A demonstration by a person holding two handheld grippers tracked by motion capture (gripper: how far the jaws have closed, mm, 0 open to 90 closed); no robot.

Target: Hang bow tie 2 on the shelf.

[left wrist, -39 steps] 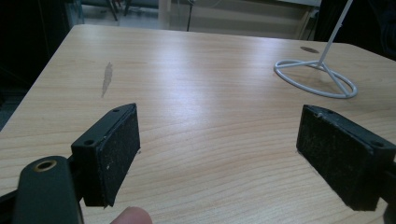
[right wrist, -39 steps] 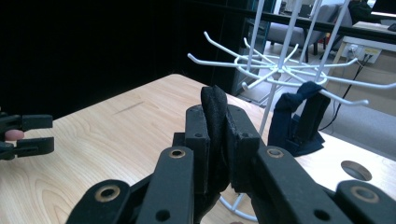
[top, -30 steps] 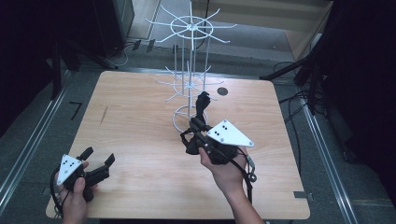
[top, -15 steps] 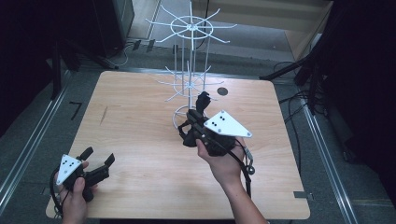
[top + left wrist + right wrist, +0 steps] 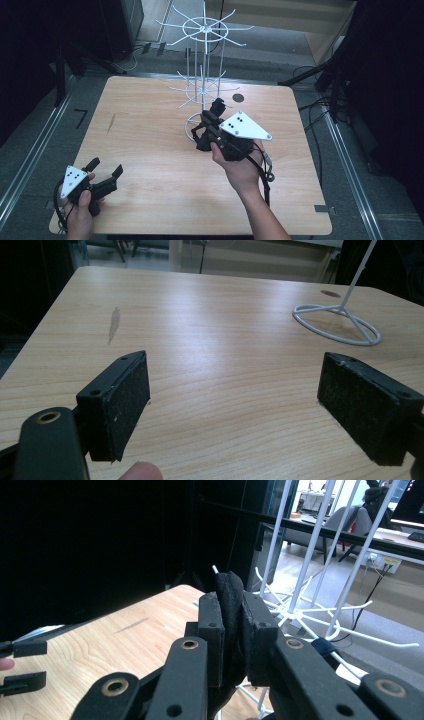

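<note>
A white wire rack point(image 5: 204, 31) with hooked arms in two tiers stands at the back middle of the wooden table point(image 5: 150, 125). My right gripper point(image 5: 216, 111) is beside the rack's lower tier, just above its ring base. In the right gripper view the right gripper point(image 5: 231, 625) is shut on a piece of black fabric point(image 5: 229, 592), and a white wire tip pokes out just behind the fabric's top. The rack point(image 5: 300, 575) rises close behind. My left gripper point(image 5: 105, 168) rests near the front left corner, open with nothing between its pads point(image 5: 127, 390).
The rack's ring base point(image 5: 336, 322) lies ahead and to the right of the left gripper. A dark round mark point(image 5: 238, 98) sits on the table behind the rack. Cables and dark equipment surround the table on the floor.
My right gripper has edged slightly up toward the rack's lower tier, still gripping the black fabric. The left gripper has stayed where it was.
</note>
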